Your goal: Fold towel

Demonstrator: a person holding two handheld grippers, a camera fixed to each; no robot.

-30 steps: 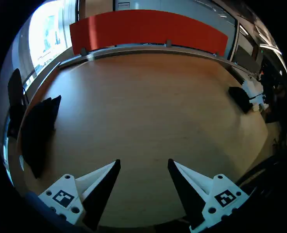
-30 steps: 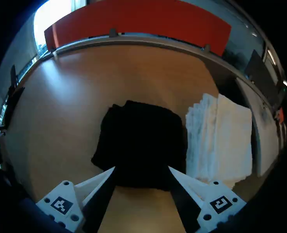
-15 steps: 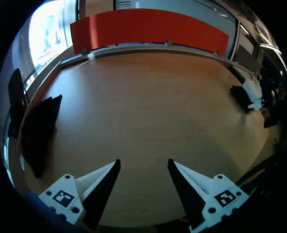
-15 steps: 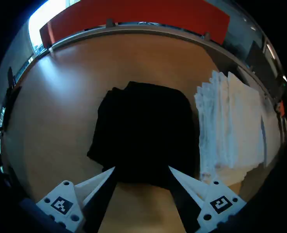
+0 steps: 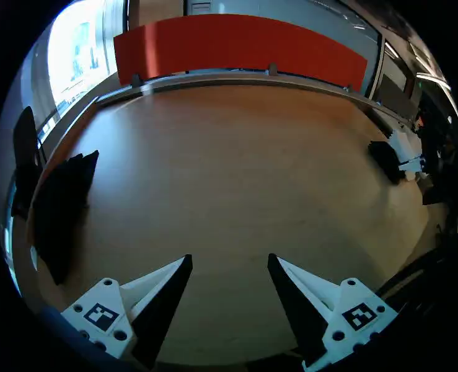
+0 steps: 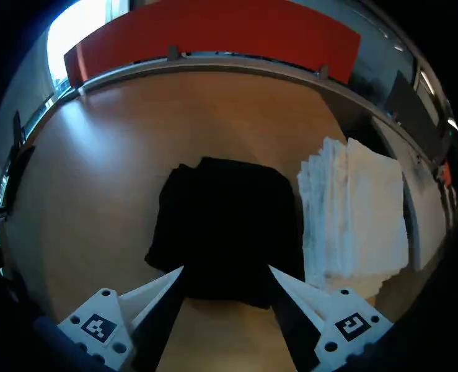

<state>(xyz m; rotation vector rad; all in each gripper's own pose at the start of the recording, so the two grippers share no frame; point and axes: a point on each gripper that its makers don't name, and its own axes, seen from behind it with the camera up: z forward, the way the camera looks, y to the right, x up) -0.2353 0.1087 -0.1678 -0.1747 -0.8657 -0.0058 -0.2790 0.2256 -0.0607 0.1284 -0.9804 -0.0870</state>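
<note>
A folded black towel point(image 6: 225, 229) lies on the wooden table point(image 6: 105, 161) just ahead of my right gripper point(image 6: 225, 279), which is open, its fingertips at the towel's near edge. To its right stands a stack of folded white towels point(image 6: 356, 217). My left gripper point(image 5: 229, 266) is open above bare wood with nothing between its fingers. In the left gripper view another dark cloth point(image 5: 58, 204) lies at the table's left edge, and the black towel point(image 5: 387, 160) shows small at the far right beside the white stack point(image 5: 408, 146).
A red partition point(image 5: 241, 46) runs along the table's far edge, also the red partition point(image 6: 216, 28) in the right gripper view. A dark chair point(image 5: 21, 155) stands at the left beside a bright window point(image 5: 74, 53). A grey desk surface point(image 6: 424, 211) lies beyond the white stack.
The right gripper dipped closer to the black towel half a second ago, then drew back to about where it was. The left gripper has barely moved.
</note>
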